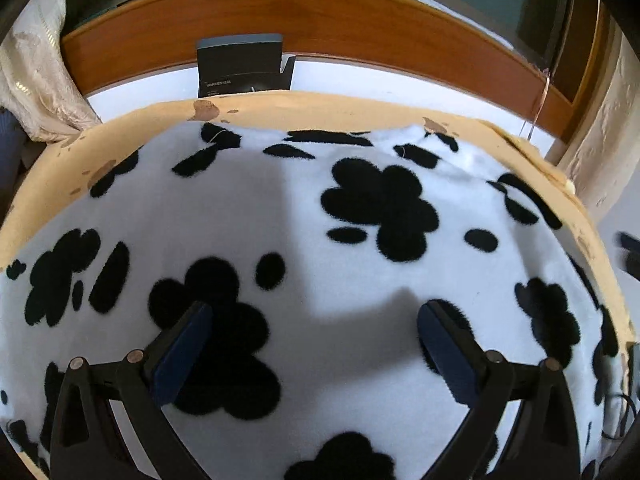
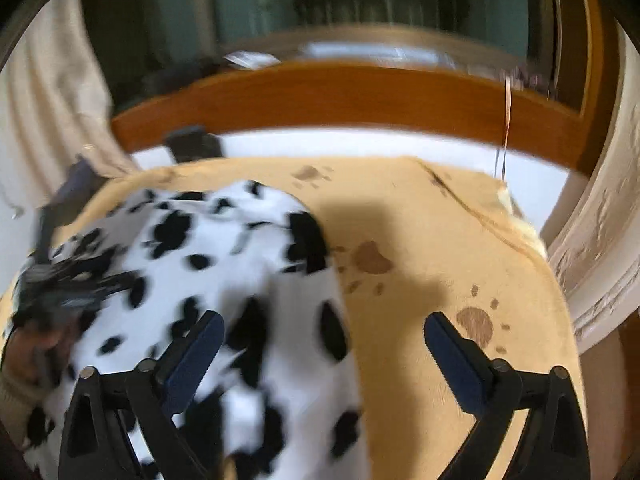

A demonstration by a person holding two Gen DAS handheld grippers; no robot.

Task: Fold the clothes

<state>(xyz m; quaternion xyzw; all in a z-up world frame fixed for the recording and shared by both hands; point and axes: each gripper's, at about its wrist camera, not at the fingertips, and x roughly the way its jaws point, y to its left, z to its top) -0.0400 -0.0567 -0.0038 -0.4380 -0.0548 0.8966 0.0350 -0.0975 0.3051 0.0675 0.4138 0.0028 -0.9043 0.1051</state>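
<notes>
A white fleece garment with black paw prints point(image 1: 320, 240) lies flat on a tan cloth point(image 1: 360, 108) that covers the table. My left gripper point(image 1: 314, 344) hangs just above the fleece, jaws wide apart, nothing between the blue pads point(image 1: 184, 360). In the blurred right wrist view the same garment point(image 2: 224, 280) fills the left half, its right edge running down the middle. My right gripper point(image 2: 324, 356) is open over that edge: one pad point(image 2: 196, 360) above the fleece, the other above the tan cloth point(image 2: 440, 240). The other gripper and a hand point(image 2: 36, 344) show blurred at far left.
A dark box point(image 1: 240, 68) stands at the table's far edge against an orange-brown wooden rail point(image 1: 320, 16). Cream curtains hang at the left point(image 1: 36, 68) and right point(image 1: 608, 128). A thin cord point(image 2: 506, 120) dangles near the far right corner. The tan cloth has brown paw marks point(image 2: 372, 258).
</notes>
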